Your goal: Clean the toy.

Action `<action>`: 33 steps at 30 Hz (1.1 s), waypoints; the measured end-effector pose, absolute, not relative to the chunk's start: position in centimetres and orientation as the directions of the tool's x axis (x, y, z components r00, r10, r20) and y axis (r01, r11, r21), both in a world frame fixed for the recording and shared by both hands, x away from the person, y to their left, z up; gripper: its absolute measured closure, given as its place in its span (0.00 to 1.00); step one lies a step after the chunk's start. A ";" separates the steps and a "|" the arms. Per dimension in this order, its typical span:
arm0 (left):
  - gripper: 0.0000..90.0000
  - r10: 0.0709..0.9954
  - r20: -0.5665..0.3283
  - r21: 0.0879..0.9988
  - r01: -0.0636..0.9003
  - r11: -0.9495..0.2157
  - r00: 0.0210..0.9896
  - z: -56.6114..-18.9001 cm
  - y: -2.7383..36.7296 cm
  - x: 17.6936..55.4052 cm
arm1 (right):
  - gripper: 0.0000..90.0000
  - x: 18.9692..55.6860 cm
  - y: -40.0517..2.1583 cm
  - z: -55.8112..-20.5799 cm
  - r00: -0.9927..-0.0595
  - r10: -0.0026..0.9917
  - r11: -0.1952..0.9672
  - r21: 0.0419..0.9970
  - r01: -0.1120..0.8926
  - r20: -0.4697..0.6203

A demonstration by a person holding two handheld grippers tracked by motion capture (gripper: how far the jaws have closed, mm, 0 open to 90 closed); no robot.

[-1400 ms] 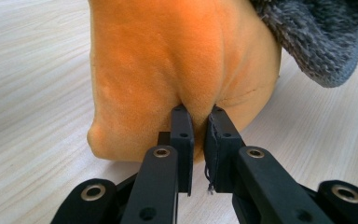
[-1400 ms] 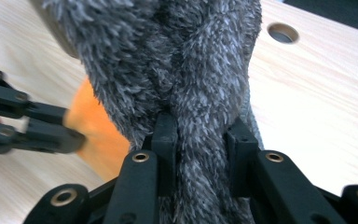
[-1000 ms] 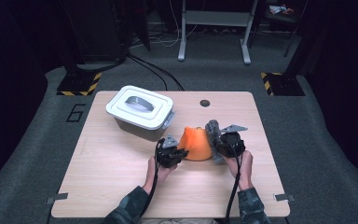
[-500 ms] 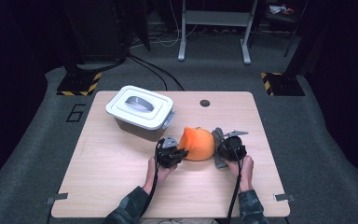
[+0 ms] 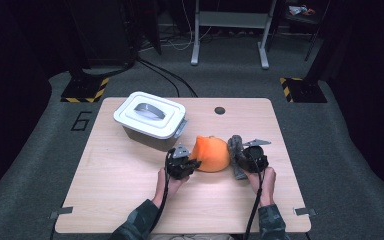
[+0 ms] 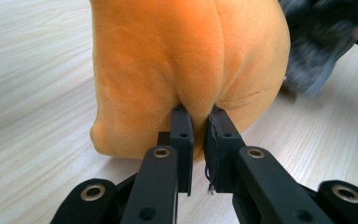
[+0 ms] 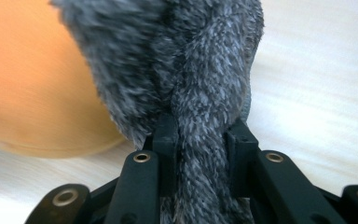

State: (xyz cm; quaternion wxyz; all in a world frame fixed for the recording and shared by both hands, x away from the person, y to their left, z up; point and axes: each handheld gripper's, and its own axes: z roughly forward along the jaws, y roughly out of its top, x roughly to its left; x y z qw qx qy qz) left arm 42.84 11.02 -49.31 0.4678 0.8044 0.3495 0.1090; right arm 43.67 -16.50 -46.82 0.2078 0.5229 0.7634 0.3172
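**Inspector:** Where the left gripper [image 6: 196, 119] ends, its two jaws stand almost together, pinching a small fold of the orange plush [image 6: 186, 70]. The fabric puckers into creases that run up from the pinch.

**Assistant:** And the other side?

**Inspector:** The right gripper [image 7: 204, 135] is clamped on a thick twist of grey fur [image 7: 200, 84], which bulges out above and below the jaws. Both grips are on cloth, not on anything solid.

**Assistant:** How should the piece be expected to handle?

**Inspector:** Judged soft, light and limp. It will sag and fold between the two holds, and nothing about it looks fragile. The short orange pile looks smooth, so a shallow pinch could slip; the long grey fur gives more to bite on. A deeper hold near a seam or an edge would be safer than the present small fold.

**Assistant:** Location and heading?

**Inspector:** In the high view the orange plush [image 5: 211, 154] rests on the table [image 5: 130, 200], right of centre, between the left gripper [image 5: 189, 164] and the right gripper [image 5: 237, 159], with the grey fur [image 5: 236, 150] touching its right side. Its long axis runs roughly across the table from one gripper to the other. A slight peak at the top points away from the person. A white lidded box [image 5: 150, 120] sits near, behind and to the left, apart from it.
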 end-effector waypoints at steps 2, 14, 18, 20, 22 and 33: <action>0.91 0.664 -0.147 0.831 0.455 -0.319 0.734 -49.3 11.0 42.8 | 0.78 43.4 -16.4 -46.3 -0.369 0.929 0.251 0.710 0.658 0.014; 0.90 0.664 -0.148 0.827 0.460 -0.324 0.733 -49.2 11.0 43.0 | 0.78 42.7 -13.1 -43.6 -0.487 0.873 0.340 0.751 0.566 -0.028; 0.86 0.663 -0.155 0.830 0.461 -0.314 0.732 -49.2 11.0 42.9 | 0.78 43.1 -12.8 -43.9 -0.475 0.880 0.336 0.745 0.576 -0.030; 0.83 0.661 -0.139 0.838 0.443 -0.319 0.737 -49.1 11.1 43.0 | 0.78 43.2 -12.9 -43.9 -0.472 0.881 0.334 0.742 0.582 -0.027; 0.74 0.662 -0.148 0.840 0.447 -0.307 0.735 -49.0 11.2 42.9 | 0.78 43.3 -13.0 -44.0 -0.471 0.881 0.338 0.743 0.578 -0.034; 0.50 0.665 -0.067 0.827 0.414 -0.380 0.744 -49.3 11.0 43.1 | 0.78 43.6 -13.2 -44.0 -0.466 0.884 0.329 0.740 0.587 -0.024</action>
